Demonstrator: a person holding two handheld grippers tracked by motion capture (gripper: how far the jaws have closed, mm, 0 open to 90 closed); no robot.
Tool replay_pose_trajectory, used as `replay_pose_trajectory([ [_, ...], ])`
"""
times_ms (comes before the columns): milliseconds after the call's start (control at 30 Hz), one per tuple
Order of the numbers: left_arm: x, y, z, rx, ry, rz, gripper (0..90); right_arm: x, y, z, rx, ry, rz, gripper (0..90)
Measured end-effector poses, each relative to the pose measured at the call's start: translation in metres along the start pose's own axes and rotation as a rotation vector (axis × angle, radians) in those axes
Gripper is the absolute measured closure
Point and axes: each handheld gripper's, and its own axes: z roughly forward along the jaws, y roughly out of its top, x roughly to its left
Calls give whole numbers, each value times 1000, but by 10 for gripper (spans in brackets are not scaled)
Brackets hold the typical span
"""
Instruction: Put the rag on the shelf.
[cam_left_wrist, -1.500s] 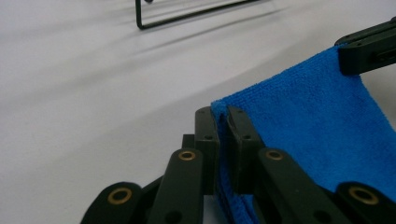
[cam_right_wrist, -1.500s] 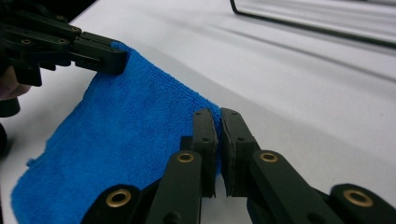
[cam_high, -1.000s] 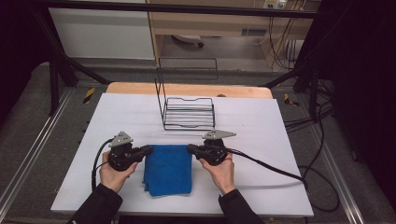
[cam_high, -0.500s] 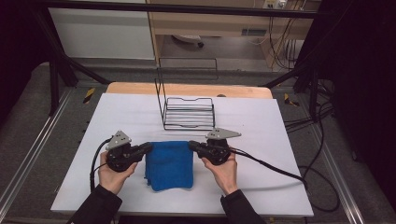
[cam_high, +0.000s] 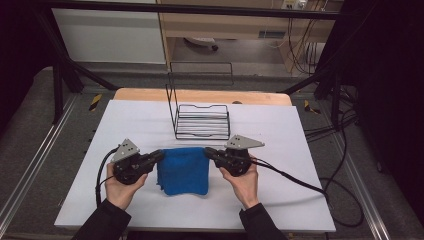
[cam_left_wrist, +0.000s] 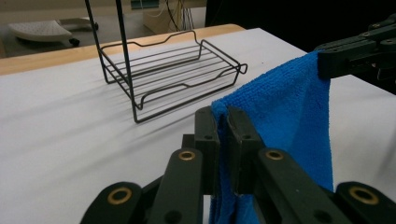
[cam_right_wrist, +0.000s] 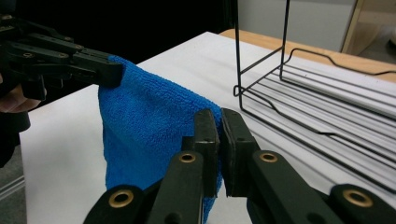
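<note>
A blue cloth (cam_high: 183, 169) hangs stretched between my two grippers over the white table. My left gripper (cam_high: 160, 154) is shut on the cloth's left top corner (cam_left_wrist: 223, 108), its jaws pinching the fabric. On the other side my right gripper (cam_high: 207, 151) is shut on the right top corner (cam_right_wrist: 211, 112). The cloth's lower part (cam_high: 181, 189) still rests on the table top. In the left gripper view the right gripper (cam_left_wrist: 327, 63) grips the far corner; in the right gripper view the left gripper (cam_right_wrist: 109, 70) does the same.
A black wire rack (cam_high: 201, 121) with a tall upright frame stands just behind the cloth on the white table (cam_high: 295, 145). Cables (cam_high: 300, 182) trail from both grippers. A wooden strip (cam_high: 200, 96) edges the table's far side.
Both grippers have risen and moved a little away from the person, lifting the cloth's top edge so it hangs more upright.
</note>
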Motion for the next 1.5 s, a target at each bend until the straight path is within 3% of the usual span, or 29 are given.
replay_pose_trajectory([
  [367, -6, 11, -2, -38, 0, 21, 837, 4, 13, -14, -55, -19, -57, 865],
  [1033, -11, 34, -8, -116, 3, 46, 837, 10, 33, -31, -124, -37, -107, 866],
  [1500, -18, 55, -1, -177, -5, 61, 838, 7, 50, -47, -199, -76, -118, 866],
])
